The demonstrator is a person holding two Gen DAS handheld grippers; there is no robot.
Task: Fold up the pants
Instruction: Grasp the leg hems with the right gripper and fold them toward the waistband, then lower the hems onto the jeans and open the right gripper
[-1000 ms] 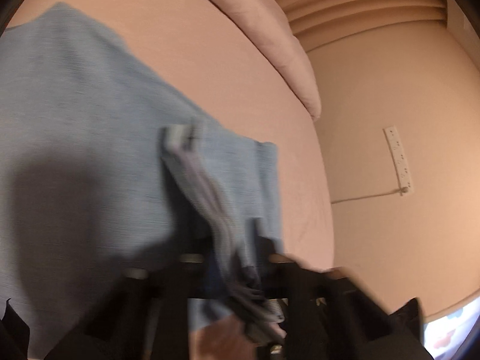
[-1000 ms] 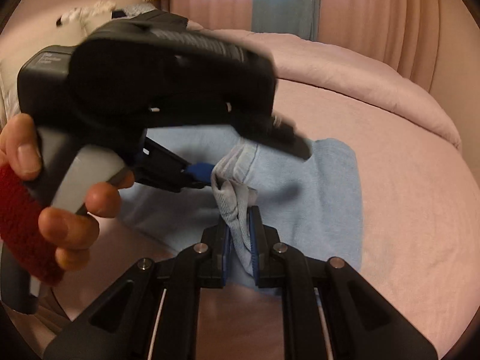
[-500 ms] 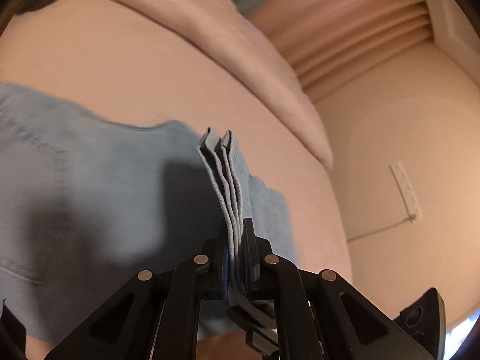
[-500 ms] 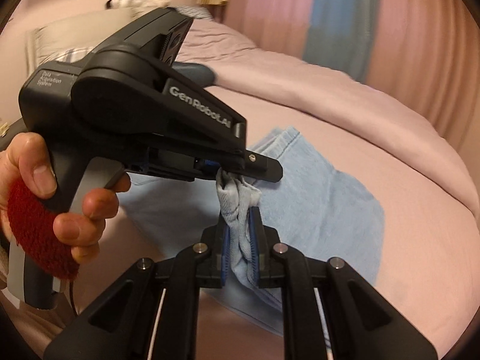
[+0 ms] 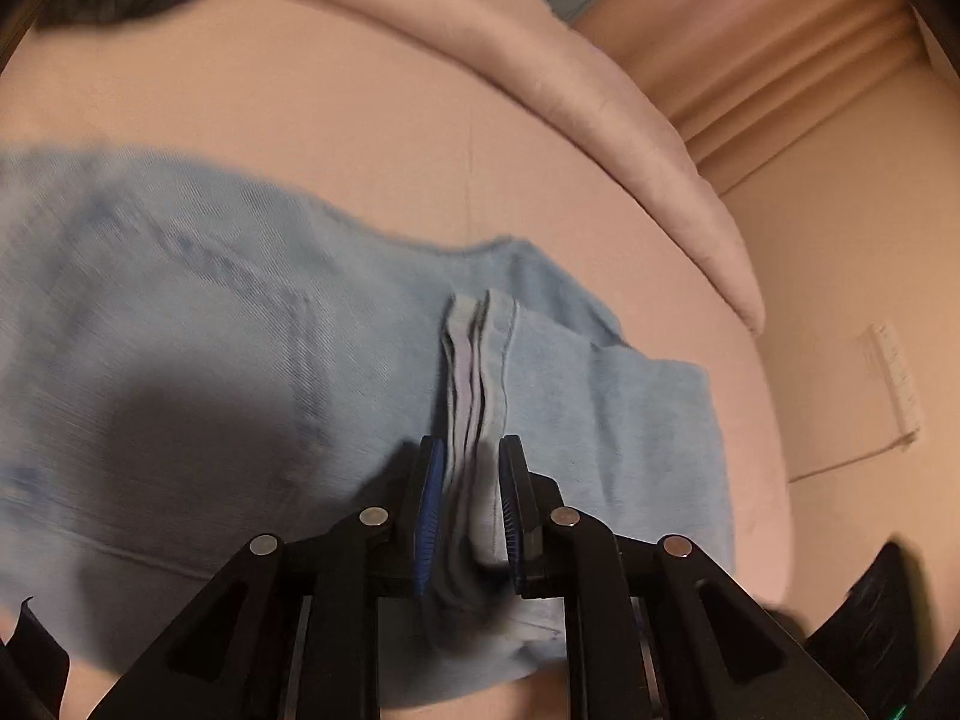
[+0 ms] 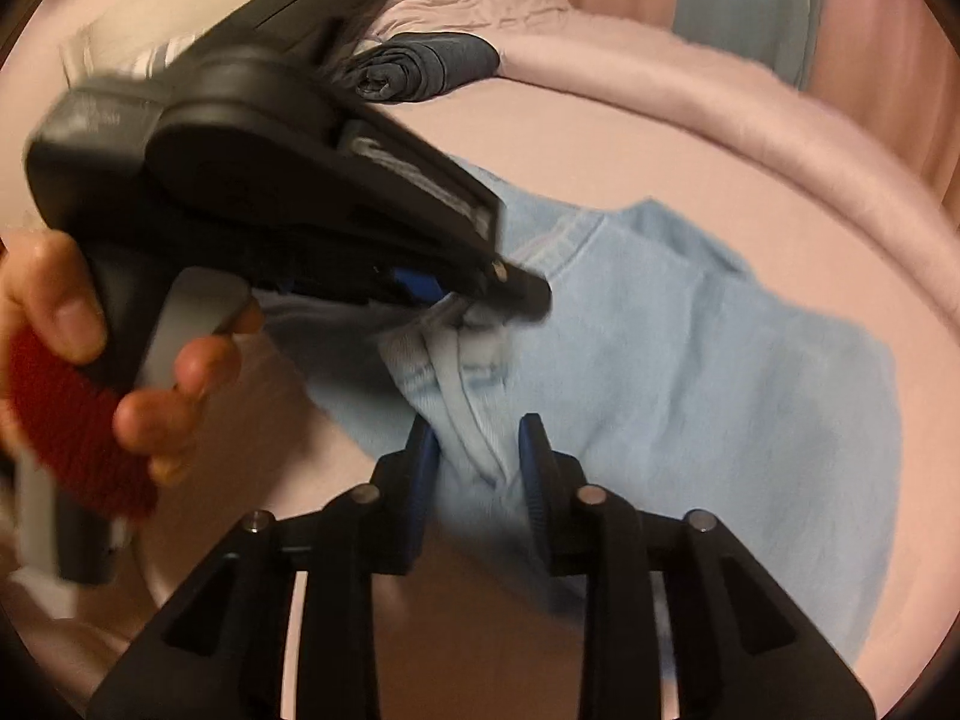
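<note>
Light blue denim pants [image 5: 198,360] lie partly folded on a pink bed; they also show in the right wrist view [image 6: 708,360]. My left gripper [image 5: 471,510] has its jaws a little apart around a stack of layered fabric edges [image 5: 474,372]. In the right wrist view the left gripper [image 6: 480,294] sits at the bunched fabric, held by a hand [image 6: 66,324]. My right gripper [image 6: 480,468] has its jaws parted with a fold of the pants between them; the pads look slack on the cloth.
The pink bed sheet [image 5: 300,90] lies all around. A pink duvet [image 5: 540,48] runs along the far side. Rolled dark clothing [image 6: 420,69] sits at the head end. A wall with a white power strip [image 5: 894,384] is at the right.
Both grippers' jaws have widened from tight on the fabric to slightly apart. The pants have dropped closer to the bed. The left gripper has swung down and right in the right wrist view.
</note>
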